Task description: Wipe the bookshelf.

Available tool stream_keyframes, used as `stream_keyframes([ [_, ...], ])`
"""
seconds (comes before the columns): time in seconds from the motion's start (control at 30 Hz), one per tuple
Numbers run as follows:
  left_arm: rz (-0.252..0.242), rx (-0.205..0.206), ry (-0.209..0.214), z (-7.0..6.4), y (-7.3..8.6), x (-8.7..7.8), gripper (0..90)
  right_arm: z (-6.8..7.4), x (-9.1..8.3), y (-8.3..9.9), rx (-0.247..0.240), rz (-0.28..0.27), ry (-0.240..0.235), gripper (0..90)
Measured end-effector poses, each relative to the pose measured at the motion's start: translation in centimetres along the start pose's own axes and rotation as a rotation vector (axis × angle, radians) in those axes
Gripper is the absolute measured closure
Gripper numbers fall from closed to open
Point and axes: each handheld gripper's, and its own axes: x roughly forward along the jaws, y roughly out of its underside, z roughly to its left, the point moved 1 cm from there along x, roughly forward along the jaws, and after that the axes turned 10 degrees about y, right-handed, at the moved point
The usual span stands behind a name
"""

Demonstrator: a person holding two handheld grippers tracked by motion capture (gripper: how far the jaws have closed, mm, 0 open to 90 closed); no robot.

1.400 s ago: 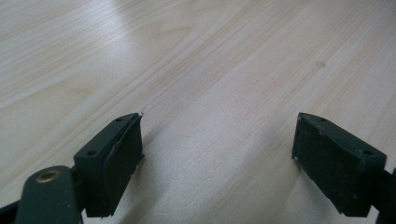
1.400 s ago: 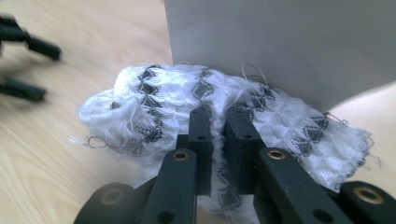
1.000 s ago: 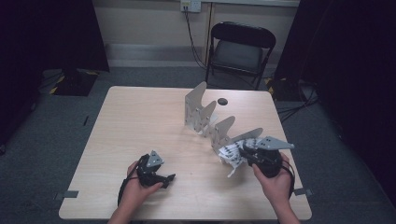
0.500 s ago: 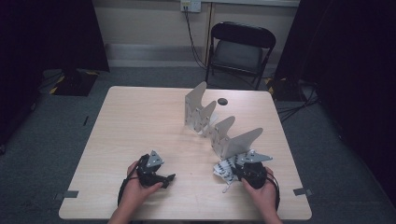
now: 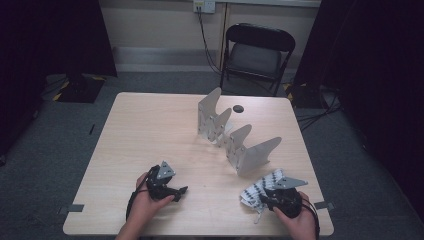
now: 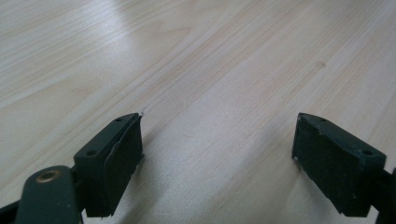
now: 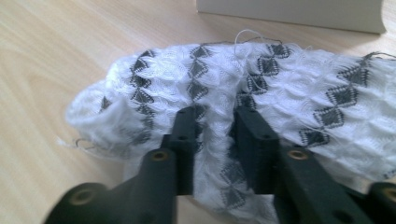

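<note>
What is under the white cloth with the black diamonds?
The wooden table lies under the cloth. The right gripper pinches a fold of it. Whatever might lie beneath the bunched middle is covered.

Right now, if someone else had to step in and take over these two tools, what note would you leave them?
Right hand-held gripper: shut on the white, diamond-patterned cloth, near the table's front right corner.
Left hand-held gripper: open, resting low over bare wood, holding nothing.
A zigzag grey rack stands mid-table, just behind the cloth.
Done: cloth gripped.
Left: probably lift and move it, perhaps to the rack; the left is free to help.
</note>
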Motion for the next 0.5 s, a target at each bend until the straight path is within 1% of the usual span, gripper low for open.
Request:
stream_keyframes([
  [0.03,0.000,0.000,0.000,0.0,0.0,0.0,16.1,-0.2,-0.3,0.2,0.009,-0.013,-0.006,54.8],
  [0.07,0.000,-0.001,0.000,0.0,0.0,0.0,16.1,-0.3,-0.5,0.3,0.016,-0.031,-0.013,52.4],
  [0.1,0.000,-0.001,0.000,0.0,0.0,0.0,16.1,-0.7,-0.8,0.4,0.023,-0.057,-0.006,47.5],
  [0.13,0.000,-0.001,0.000,0.0,0.0,0.0,16.1,-0.9,-1.0,0.4,0.028,-0.070,0.001,41.8],
  [0.2,0.000,0.000,0.000,0.0,0.0,0.0,16.1,-1.7,-1.3,0.3,0.056,-0.119,0.016,33.8],
  [0.23,0.000,-0.001,0.000,0.0,0.0,0.0,16.1,-2.1,-1.4,0.3,0.068,-0.131,0.025,31.4],
  [0.3,0.000,-0.001,0.000,0.0,0.0,0.0,16.1,-2.7,-1.3,0.2,0.067,-0.140,0.063,26.0],
  [0.33,0.000,0.000,0.000,0.0,0.0,0.0,16.1,-2.9,-1.1,0.2,0.069,-0.145,0.079,25.2],
  [0.43,0.000,0.000,0.000,0.0,0.0,0.0,16.1,-3.7,0.0,0.3,0.078,-0.143,0.098,21.2],
  [0.5,0.000,0.000,0.000,0.0,0.0,0.0,16.1,-3.9,0.7,0.4,0.045,-0.134,0.100,20.9],
])
